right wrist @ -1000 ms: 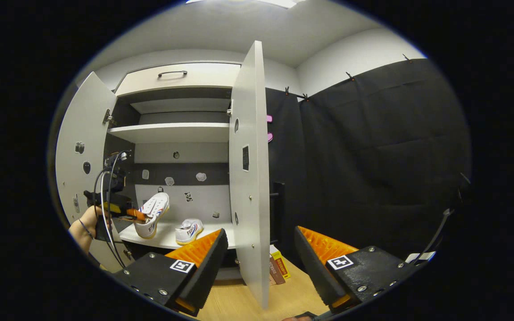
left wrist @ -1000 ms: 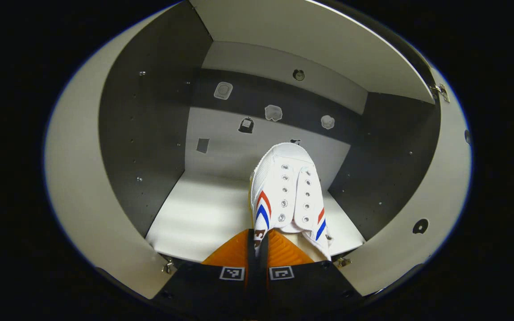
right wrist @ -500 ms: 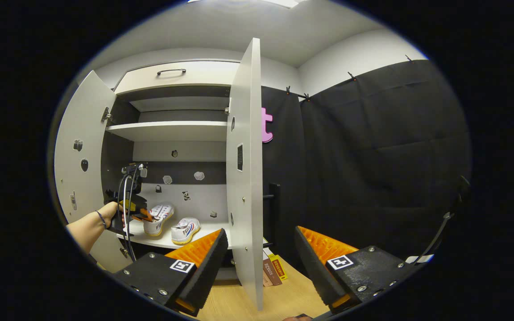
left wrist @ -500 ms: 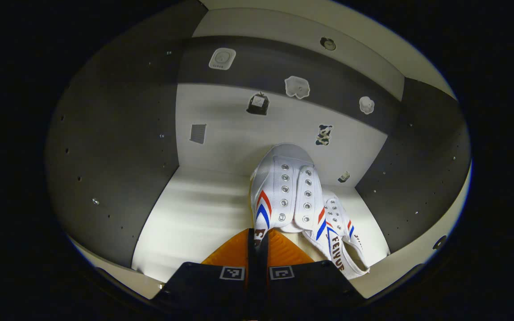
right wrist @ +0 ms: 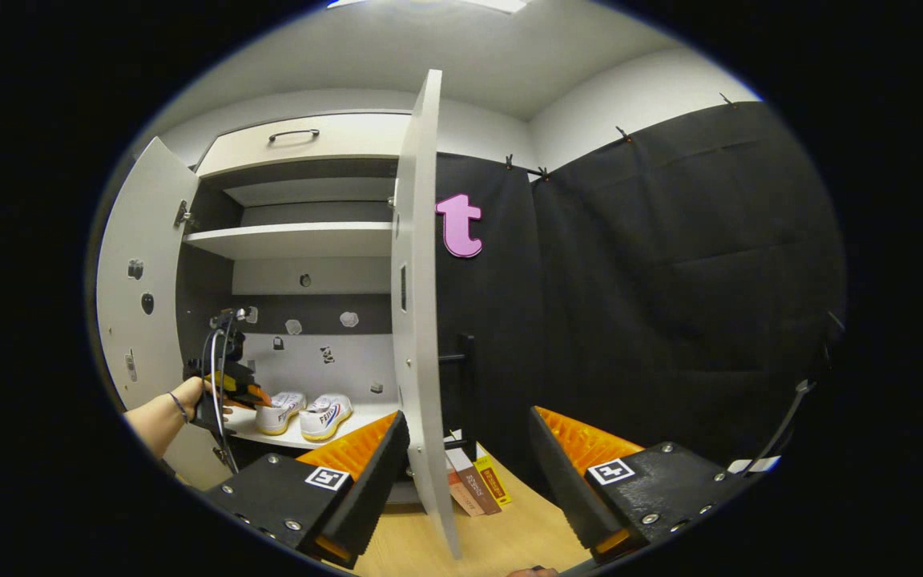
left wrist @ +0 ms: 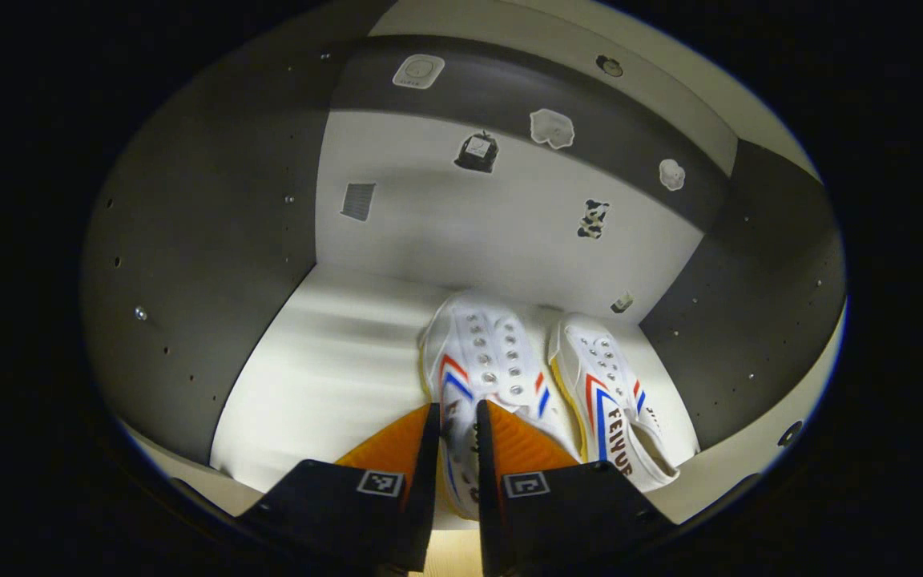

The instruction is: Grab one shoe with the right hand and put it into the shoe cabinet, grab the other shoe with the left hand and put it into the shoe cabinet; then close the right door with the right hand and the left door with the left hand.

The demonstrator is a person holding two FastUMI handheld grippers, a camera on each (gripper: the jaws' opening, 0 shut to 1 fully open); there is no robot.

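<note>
Left tongs (left wrist: 455, 417) narrowly parted around the heel collar of the second shoe (left wrist: 484, 370); cannot tell whether both fingers press it or have just let go. Its sole looks down on the shelf (left wrist: 333, 361), toe pointing away from the tongs toward the back panel. First shoe (left wrist: 610, 401) lies just to the right of the tongs, parallel and close beside its mate, so the pair sits side by side as stored. Right tongs (right wrist: 468, 449) spread wide, holding nothing, hanging in front of the right door (right wrist: 417, 320), whose edge stands just left of their gap — judged a ready position for pushing it closed. Left door (right wrist: 129, 272) swung open, far left of them. Both shoes are inside the cabinet; doors not yet closed.
</note>
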